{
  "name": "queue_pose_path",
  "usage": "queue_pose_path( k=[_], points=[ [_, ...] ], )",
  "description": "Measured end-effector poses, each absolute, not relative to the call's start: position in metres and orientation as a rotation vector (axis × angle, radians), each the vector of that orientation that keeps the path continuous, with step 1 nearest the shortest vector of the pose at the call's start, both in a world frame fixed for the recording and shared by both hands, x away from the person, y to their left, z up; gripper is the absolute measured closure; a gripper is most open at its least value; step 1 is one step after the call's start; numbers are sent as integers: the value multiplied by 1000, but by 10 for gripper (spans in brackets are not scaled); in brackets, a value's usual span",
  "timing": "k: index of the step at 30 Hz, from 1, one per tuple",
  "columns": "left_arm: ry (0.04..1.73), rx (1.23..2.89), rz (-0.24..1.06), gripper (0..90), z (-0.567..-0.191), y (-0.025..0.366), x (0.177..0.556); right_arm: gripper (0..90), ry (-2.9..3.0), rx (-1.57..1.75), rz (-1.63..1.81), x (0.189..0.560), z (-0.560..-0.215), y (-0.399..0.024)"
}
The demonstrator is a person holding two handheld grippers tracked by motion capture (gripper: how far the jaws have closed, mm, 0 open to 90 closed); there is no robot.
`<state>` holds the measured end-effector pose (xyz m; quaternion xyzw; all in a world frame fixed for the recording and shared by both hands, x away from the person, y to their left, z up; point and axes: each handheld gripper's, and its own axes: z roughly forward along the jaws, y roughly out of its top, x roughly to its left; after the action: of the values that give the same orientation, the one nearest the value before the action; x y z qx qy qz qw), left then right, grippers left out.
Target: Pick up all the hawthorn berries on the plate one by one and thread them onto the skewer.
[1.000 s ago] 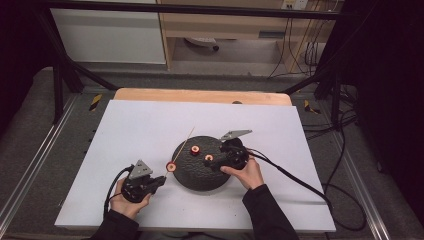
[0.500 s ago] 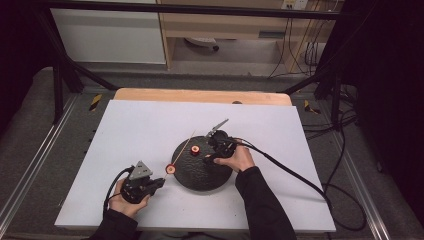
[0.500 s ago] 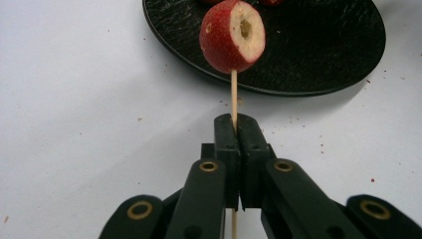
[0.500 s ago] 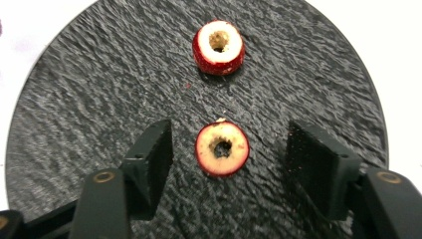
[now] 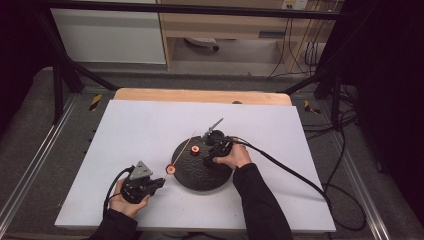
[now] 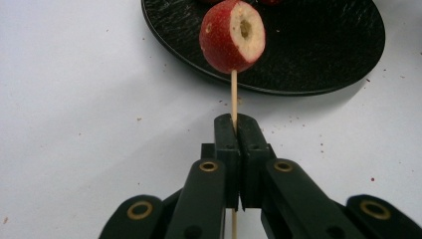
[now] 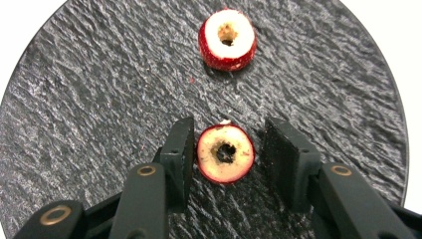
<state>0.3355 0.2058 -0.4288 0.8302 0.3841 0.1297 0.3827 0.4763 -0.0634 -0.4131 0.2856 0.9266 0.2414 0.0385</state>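
At the left of the bench the left tool has kept its place over the last second, its jaws pinched tight on a thin wooden skewer that already carries one cored red fruit near the rim of the black slate plate; the hand under it rests low on the bench, tool pointing toward the plate. Further right, the change: the right tool has travelled from the plate's right edge in over its surface and dropped a little, and its jaws have just been closing around a second cored fruit (a third lies beyond it on the plate). The pads stand close on either side, the left one nearly touching, the right with a clear gap, so I judge the fruit not yet gripped. Once held, it presumably goes onto the skewer. The right hand lies over the plate, tool angled steeply down.
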Motion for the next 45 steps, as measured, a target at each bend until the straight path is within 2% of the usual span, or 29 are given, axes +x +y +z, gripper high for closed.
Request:
queue_pose_path(
  k=[4, 19, 29, 45],
  points=[
    [981, 2117, 331, 884, -429, 206, 336, 609, 2854, 876, 724, 476, -413, -63],
    [979, 2093, 340, 885, -425, 206, 334, 622, 2760, 1033, 895, 466, -386, -75],
    [979, 2080, 345, 885, -425, 203, 332, 623, 2558, 1184, 1249, 446, -375, -107],
    [984, 2046, 348, 884, -426, 190, 326, 624, 2026, 1414, 1903, 416, -381, -145]
  ],
)
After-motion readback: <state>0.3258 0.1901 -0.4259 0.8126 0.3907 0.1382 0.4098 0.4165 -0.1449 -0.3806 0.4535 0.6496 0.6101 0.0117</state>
